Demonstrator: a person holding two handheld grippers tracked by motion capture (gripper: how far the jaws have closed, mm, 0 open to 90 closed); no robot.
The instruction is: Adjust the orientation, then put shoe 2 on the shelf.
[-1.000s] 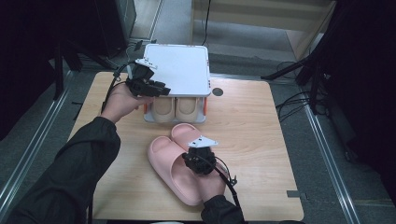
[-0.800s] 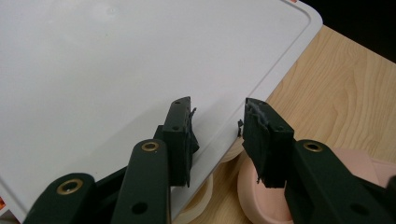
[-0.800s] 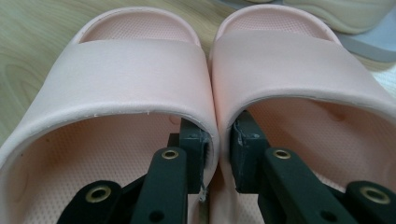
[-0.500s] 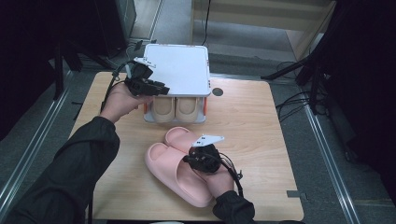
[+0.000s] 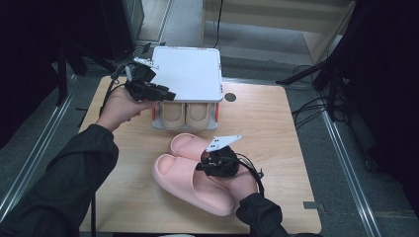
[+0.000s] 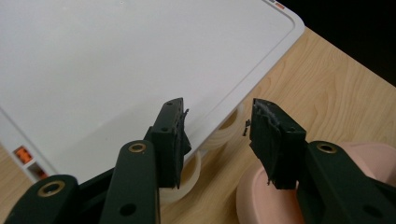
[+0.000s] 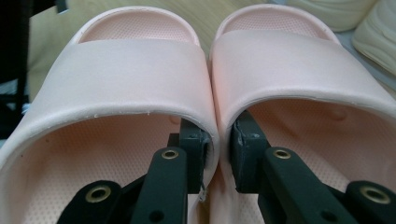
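Slippers, pink (image 5: 197, 180), paired side by side on the table's (image 5: 276, 148) near half; right tongs (image 7: 217, 151) pinch their two touching inner walls together (one jaw inside each). Farther back, left tongs (image 6: 217, 140), jaws spread and just opened wider, gripping nothing, over the front edge of the white shoe box lid (image 5: 190, 74); cream slippers (image 5: 185, 114) beneath.

slippers (image 5: 192, 173) on table (image 5: 276, 148), side by side | rack (image 5: 188, 74) behind them | second pair (image 5: 185, 114) inside rack
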